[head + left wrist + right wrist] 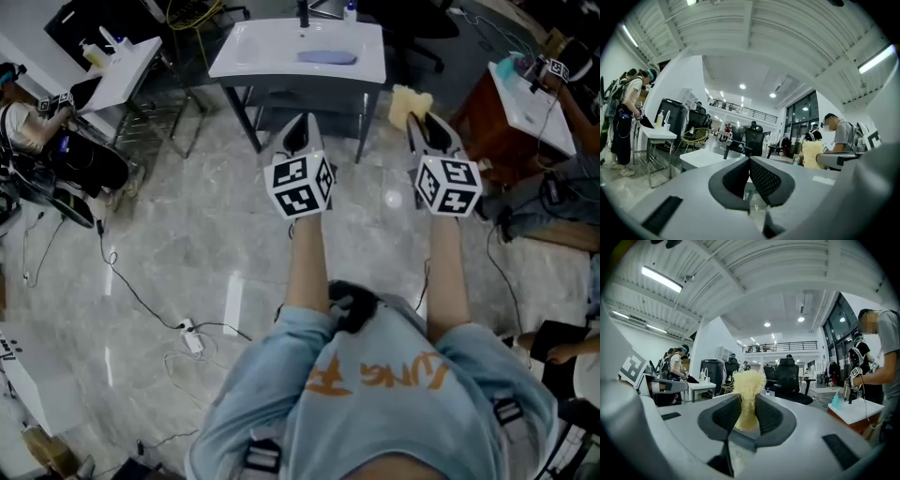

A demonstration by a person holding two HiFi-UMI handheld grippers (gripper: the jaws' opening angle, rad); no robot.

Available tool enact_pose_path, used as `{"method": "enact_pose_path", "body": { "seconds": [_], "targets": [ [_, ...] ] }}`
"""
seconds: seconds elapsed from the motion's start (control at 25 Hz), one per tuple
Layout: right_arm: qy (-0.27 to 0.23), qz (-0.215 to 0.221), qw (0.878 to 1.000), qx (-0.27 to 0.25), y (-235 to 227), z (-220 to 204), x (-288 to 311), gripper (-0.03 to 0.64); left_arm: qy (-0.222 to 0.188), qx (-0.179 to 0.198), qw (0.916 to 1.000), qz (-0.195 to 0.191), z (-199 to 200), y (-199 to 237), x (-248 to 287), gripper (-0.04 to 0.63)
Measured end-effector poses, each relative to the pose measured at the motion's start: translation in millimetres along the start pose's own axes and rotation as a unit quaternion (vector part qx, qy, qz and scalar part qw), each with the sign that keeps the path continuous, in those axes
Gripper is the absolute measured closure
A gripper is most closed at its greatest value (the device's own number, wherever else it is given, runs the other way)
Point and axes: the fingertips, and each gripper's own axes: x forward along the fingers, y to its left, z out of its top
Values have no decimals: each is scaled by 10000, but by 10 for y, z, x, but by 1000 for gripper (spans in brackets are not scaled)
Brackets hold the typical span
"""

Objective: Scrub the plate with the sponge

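1. Sponge (749,390), pale yellow and fuzzy, is pinched between the black pads of the right gripper (424,129). Its frayed top sticks out past the tips, and the pads hide its lower part.
2. Seen from the head view, the sponge hangs in the air at about 1 o'clock from the middle of the picture. It is just off the front right corner of the sink table (248,52).
3. The plate (327,57) is a bluish oval lying in the basin of that white table at 12 o'clock, well apart from both grippers. It is too small to tell whether it is clean or dirty, and I cannot pick it out in either gripper view.
4. The left gripper (749,174) has its jaws pressed together with nothing between them. It is held level at 9 o'clock of the right gripper and points toward the table's front edge.
5. The marker cubes (300,185) cover both of the person's hands, so only the bare forearms show behind them. These run back to a light blue shirt (375,394) at 6 o'clock.
6. The tap (303,11) at the back of the basin is cut off by the top edge of the head view. A small bottle (349,9) beside it is cut off too.
7. Another person (28,122) stands at a similar table at 9 o'clock, half out of frame. An arm (572,84) reaches over a third table at 2 o'clock.
8. Cables (141,300) trail over the pale marble floor at 8 o'clock.
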Motion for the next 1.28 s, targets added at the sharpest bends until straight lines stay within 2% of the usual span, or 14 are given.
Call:
{"method": "enact_pose_path", "body": {
  "seconds": [0.24, 0.44, 0.6, 0.76, 0.88, 1.08, 1.28],
  "targets": [
    [36, -61, 10000, -38, 141, 29, 223, 522, 52, -1, 9999, -136, 46, 192, 138, 592],
    [106, 46, 9999, -121, 245, -30, 382, 523, -9, -19, 9997, 244, 24, 534, 239, 593],
    [20, -54, 10000, -20, 182, 94, 465, 523, 73, -60, 9999, 142, 1, 577, 321, 593],
    [50, 38, 9999, -91, 198, 88, 674, 523, 93, -82, 9999, -14, -19, 559, 507, 593],
    [15, 112, 9999, -88, 146, 71, 844, 523, 68, 8, 10000, 19, -32, 614, 635, 593],
    [-257, 291, 9992, 45, 72, 209, 1352, 523, -38, 100, 9997, 216, 131, 921, 911, 592],
    [-396, 480, 9979, 157, 42, 210, 2077, 523, 118, 115, 9986, 493, 77, 1279, 1345, 593]
  ]
}}
